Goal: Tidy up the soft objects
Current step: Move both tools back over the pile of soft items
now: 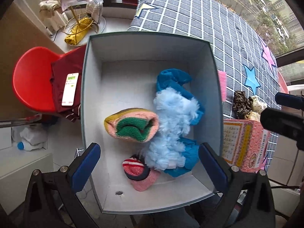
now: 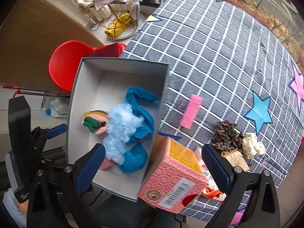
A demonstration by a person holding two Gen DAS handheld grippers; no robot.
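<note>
On the checked bed, the white box already holds soft things. The leopard scrunchie lies at one o'clock of the right claw, nearer it. Both claws stand released; the left claw hangs over the box.

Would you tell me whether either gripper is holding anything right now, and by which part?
Nothing is held. The left gripper hangs open over the white box, and the right gripper is open above the pink carton.

Both wrist views look steeply down – close – sharing the white box
</note>
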